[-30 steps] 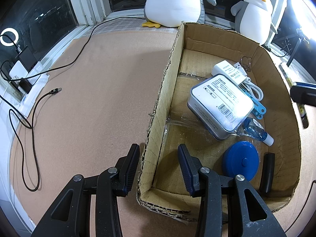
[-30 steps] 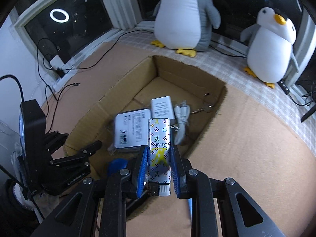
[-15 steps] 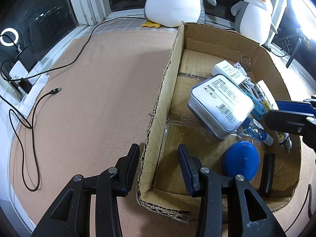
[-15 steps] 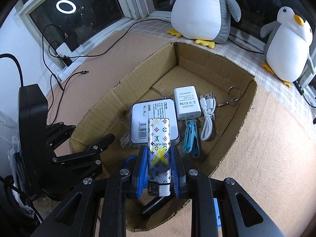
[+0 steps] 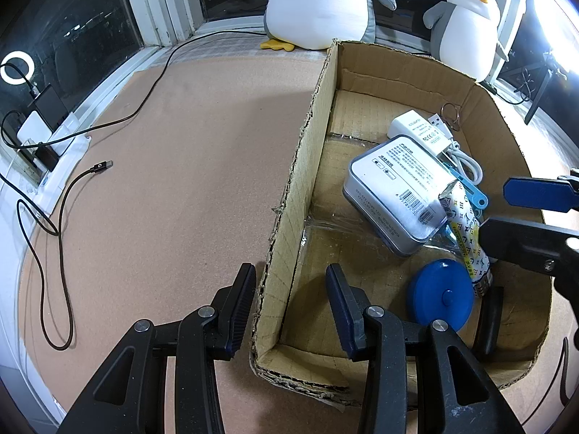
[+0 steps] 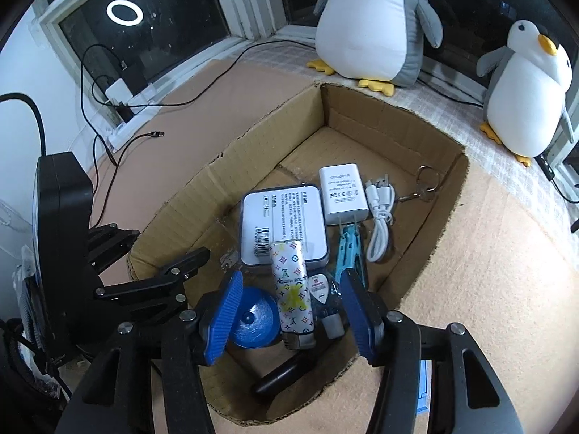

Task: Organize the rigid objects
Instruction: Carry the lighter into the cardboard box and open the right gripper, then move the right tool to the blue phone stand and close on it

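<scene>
- A dark window runs behind a tabletop [image 5: 173, 166] covered in brown cork-like board, with two plush penguins [image 6: 372, 25] on the checked sill and a black cable [image 5: 54, 224] trailing across the left side
- A shallow cardboard box [image 5: 296, 181] sits open on the tabletop, its long left wall upright and ragged at the near corner
- The left gripper [image 5: 289, 307] straddles that wall near the corner, one jaw outside the box and one inside; the jaws stand apart around the cardboard, and neither pad visibly presses on it
- The right gripper [image 6: 289, 311] hangs over the near end of the box, its blue-padded jaws opening, clear of the patterned lighter [image 6: 293, 293] on both sides
- The patterned lighter lies between those jaws inside the box, tilted, its top end leaning on the near edge of the silver tin [image 6: 282, 224] and its metal end low beside the blue round case [image 6: 251, 325]
- A small clear bottle [image 6: 325, 300] lies just right of the lighter, and a black bar [image 6: 282, 376] lies nearer the box's front wall
- Farther in are a white charger [image 6: 343, 191], a coiled white cable [image 6: 380, 217], a teal clip [image 6: 349, 249] and a key ring [image 6: 425, 181], all on the box floor
</scene>
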Demonstrator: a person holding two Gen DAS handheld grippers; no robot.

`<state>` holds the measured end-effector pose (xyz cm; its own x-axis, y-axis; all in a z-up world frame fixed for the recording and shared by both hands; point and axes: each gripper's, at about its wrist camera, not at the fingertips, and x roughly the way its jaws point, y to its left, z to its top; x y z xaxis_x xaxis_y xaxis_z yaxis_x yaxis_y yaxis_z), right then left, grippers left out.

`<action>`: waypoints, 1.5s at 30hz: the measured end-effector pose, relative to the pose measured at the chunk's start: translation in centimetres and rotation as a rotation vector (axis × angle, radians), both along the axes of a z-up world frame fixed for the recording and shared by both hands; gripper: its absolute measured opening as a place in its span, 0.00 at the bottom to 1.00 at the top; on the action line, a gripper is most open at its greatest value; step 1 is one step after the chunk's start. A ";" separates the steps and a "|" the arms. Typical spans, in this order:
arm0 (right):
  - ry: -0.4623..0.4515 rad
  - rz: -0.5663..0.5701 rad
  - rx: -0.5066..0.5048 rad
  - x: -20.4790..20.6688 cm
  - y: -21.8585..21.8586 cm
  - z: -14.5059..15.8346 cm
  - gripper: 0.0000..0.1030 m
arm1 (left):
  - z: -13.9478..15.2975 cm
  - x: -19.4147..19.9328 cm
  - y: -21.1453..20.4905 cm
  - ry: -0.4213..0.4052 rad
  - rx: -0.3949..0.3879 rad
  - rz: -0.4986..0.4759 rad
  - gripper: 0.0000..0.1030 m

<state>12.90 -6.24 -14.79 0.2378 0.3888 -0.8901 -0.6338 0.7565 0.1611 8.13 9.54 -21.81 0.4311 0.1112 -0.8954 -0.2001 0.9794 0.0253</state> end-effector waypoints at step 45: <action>0.081 0.017 -0.279 0.0 -8.6 -5.5 0.51 | -0.1 -0.1 0.1 -0.001 -0.002 0.001 0.42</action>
